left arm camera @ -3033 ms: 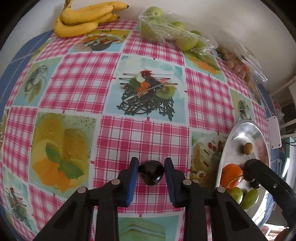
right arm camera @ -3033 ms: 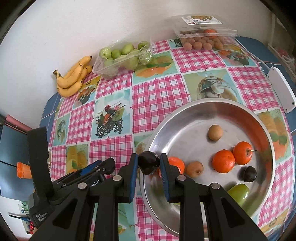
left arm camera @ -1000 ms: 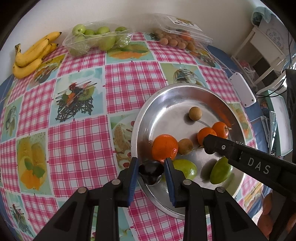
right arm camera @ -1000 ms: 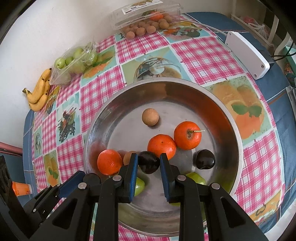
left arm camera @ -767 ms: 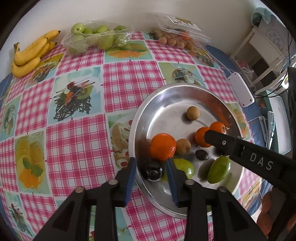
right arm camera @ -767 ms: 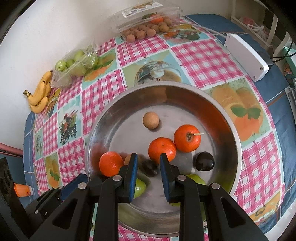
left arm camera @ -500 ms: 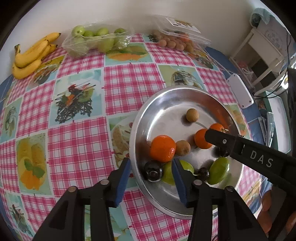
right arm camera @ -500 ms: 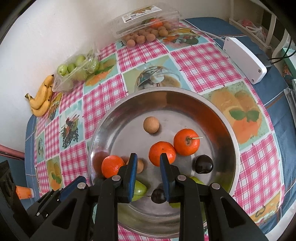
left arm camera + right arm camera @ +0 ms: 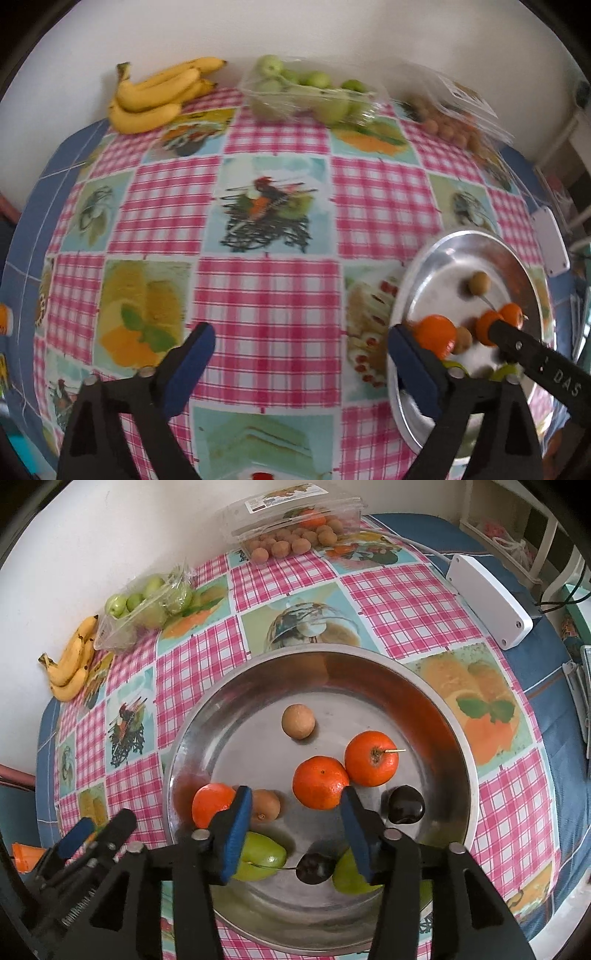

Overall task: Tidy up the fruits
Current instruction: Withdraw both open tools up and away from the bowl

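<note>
The steel bowl (image 9: 436, 686) holds three oranges (image 9: 320, 782), two brown round fruits (image 9: 298, 721), green fruits (image 9: 260, 857) and two dark plums, one at the right (image 9: 405, 804) and one near the front (image 9: 314, 867). My right gripper (image 9: 295, 829) is wide open and empty above the front of the bowl. My left gripper (image 9: 301, 365) is wide open and empty over the checked tablecloth, left of the bowl (image 9: 469, 243). Bananas (image 9: 159, 94), a bag of green fruit (image 9: 310, 92) and a clear box of brown fruit (image 9: 447, 118) lie at the far edge.
A white power strip (image 9: 489, 600) with a cable lies right of the bowl. The wall runs behind the far table edge. An orange-capped object (image 9: 26, 854) sits off the table's left side. The right gripper's arm (image 9: 543, 369) crosses the bowl in the left wrist view.
Both grippers have let go of their dark plums into the bowl and opened wide. The left gripper has swung left, away from the bowl.
</note>
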Demonstrator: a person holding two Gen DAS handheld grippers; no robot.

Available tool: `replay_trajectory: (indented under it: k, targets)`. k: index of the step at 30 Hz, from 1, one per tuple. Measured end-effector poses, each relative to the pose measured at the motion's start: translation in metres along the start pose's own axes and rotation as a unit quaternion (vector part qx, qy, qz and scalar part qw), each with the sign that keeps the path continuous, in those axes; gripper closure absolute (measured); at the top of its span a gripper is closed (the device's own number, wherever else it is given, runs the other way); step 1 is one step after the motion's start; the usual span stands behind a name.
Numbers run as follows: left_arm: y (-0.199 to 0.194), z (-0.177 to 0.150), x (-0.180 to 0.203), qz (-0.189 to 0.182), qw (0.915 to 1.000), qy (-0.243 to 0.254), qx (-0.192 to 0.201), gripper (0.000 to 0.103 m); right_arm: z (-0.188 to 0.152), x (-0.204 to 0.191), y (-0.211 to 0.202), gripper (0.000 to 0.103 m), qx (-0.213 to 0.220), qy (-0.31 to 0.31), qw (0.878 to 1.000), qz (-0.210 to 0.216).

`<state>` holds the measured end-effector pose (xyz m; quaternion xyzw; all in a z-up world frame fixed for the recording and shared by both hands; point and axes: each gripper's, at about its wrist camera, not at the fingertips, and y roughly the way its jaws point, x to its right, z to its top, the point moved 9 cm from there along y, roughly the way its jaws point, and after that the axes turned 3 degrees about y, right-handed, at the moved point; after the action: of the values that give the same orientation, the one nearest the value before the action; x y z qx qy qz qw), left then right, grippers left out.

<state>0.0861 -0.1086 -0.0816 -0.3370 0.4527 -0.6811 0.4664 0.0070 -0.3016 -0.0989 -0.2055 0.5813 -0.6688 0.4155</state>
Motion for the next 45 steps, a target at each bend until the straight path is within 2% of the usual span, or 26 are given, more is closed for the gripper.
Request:
replay_trajectory:
  k: [2, 7, 11, 16, 19, 32, 38, 45]
  targets:
    - [0.000, 0.002, -0.004, 0.008, 1.0000, -0.003, 0.004, 0.000, 0.000, 0.000, 0.001, 0.048, -0.002, -0.002, 1.000, -0.002]
    - [0.000, 0.003, -0.010, 0.027, 0.9996, -0.003, 0.010, 0.000, -0.002, -0.003, 0.005, 0.046, -0.010, -0.011, 1.000, -0.009]
    - [0.002, 0.004, -0.013, 0.031, 0.9994, -0.006, 0.012, 0.000, -0.002, -0.004, 0.007, 0.037, -0.009, -0.015, 1.000, -0.015]
    - [0.000, 0.004, -0.018, 0.032, 0.9992, -0.017, 0.018, 0.000, -0.001, -0.003, 0.010, 0.035, -0.013, -0.031, 0.999, -0.032]
    - [0.001, 0.004, -0.021, 0.034, 0.9991, -0.020, 0.018, 0.000, -0.003, -0.002, 0.014, 0.006, -0.017, -0.040, 0.998, -0.048]
    - [-0.001, 0.007, -0.022, 0.007, 0.9992, -0.029, 0.026, 0.000, -0.003, -0.004, 0.012, 0.005, -0.010, -0.050, 0.997, -0.056]
    - [0.001, 0.007, -0.023, 0.043, 0.9986, 0.001, 0.031, 0.000, -0.007, -0.007, 0.008, 0.005, -0.004, -0.055, 0.997, -0.055]
    - [0.002, -0.001, -0.047, 0.103, 0.9939, -0.036, 0.013, 0.000, -0.015, -0.011, 0.005, 0.005, 0.002, -0.066, 0.996, -0.062]
